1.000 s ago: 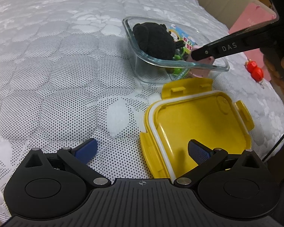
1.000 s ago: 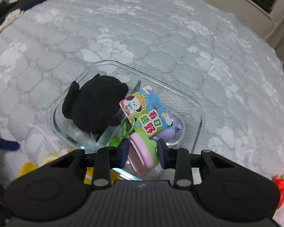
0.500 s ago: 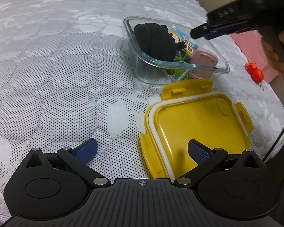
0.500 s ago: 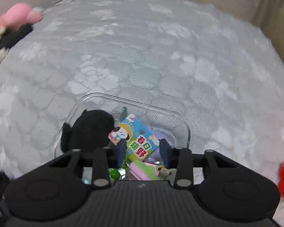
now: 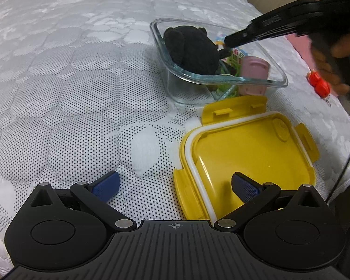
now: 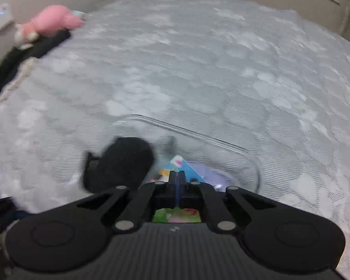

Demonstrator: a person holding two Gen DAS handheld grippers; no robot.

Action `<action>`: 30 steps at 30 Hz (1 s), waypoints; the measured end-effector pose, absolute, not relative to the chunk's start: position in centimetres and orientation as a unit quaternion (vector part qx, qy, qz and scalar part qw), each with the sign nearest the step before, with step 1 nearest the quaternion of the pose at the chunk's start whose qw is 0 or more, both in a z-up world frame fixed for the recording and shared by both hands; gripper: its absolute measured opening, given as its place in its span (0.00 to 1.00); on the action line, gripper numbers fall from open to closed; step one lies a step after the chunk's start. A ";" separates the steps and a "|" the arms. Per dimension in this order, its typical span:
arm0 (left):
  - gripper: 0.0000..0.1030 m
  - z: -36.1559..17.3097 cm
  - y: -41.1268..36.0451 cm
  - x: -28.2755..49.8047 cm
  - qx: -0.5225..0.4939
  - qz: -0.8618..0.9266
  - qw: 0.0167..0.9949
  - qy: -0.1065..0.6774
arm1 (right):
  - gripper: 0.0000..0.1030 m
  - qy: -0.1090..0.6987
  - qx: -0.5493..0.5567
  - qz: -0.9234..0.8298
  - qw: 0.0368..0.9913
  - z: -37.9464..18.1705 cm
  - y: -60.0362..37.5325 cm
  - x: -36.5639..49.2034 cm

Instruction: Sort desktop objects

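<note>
A clear glass container [image 5: 277, 79] holds a black plush toy [image 5: 191, 49], a pink piece [image 5: 254, 67], green bits and a colourful card. Its yellow lid [image 5: 249, 149] lies upside down in front of it. My left gripper [image 5: 175, 182] is open low over the cloth, straddling the lid's left edge and holding nothing. My right gripper [image 5: 228, 39] hovers over the container beside the plush, a hand behind it. In the blurred right wrist view my right gripper [image 6: 175, 175] is closing fully, pads together and empty, above the card [image 6: 182, 163], the plush [image 6: 126, 161] and the glass rim [image 6: 198, 135].
A white quilted cover [image 5: 81, 93] spreads over the whole surface. A red charm [image 5: 319, 86] lies to the right of the container. A pink plush [image 6: 53, 19] and dark cloth [image 6: 35, 49] sit at the far left edge.
The right gripper let go of the pink piece in the container, lifted away and shut its jaws on nothing. The left gripper stayed still.
</note>
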State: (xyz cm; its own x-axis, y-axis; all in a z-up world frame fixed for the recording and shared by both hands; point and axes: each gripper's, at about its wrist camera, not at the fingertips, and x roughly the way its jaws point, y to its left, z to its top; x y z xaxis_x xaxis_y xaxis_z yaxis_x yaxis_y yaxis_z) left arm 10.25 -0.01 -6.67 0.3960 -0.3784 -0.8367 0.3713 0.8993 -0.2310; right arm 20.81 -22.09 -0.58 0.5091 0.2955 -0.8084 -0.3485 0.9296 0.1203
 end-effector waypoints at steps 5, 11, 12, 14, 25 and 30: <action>1.00 -6.6 0.0 10.1 -0.005 -0.222 0.837 0.500 | 0.32 0.442 -0.051 0.171 0.879 2.4 -21.2 18.8; 1.00 -6.7 0.3 10.0 -0.012 -0.226 0.836 0.500 | 0.53 0.448 -0.085 0.160 0.875 0.9 -22.7 20.8; 1.00 -6.6 0.3 10.1 -0.012 -0.226 0.836 0.501 | 0.53 0.446 -0.100 0.167 0.873 0.3 -22.8 21.1; 1.00 -6.7 0.2 10.1 -0.008 -0.224 0.836 0.502 | 0.53 0.447 -0.150 0.188 0.862 -0.9 -22.3 21.4; 1.00 -6.6 -0.4 9.9 0.011 -0.215 0.838 0.502 | 0.07 0.459 -0.044 0.234 0.856 0.7 -24.1 20.9; 1.00 -6.6 -0.5 9.7 0.015 -0.214 0.839 0.500 | 0.10 0.477 -0.002 0.205 0.854 1.3 -25.5 20.2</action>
State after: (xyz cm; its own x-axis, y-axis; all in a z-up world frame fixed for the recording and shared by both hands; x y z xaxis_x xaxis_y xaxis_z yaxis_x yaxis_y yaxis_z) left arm 9.71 -0.51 -6.60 0.4093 -0.3436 -0.8452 0.3736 0.9083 -0.1884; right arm 20.16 -25.54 1.33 0.4601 0.3480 -0.8168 -0.3519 0.9161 0.1921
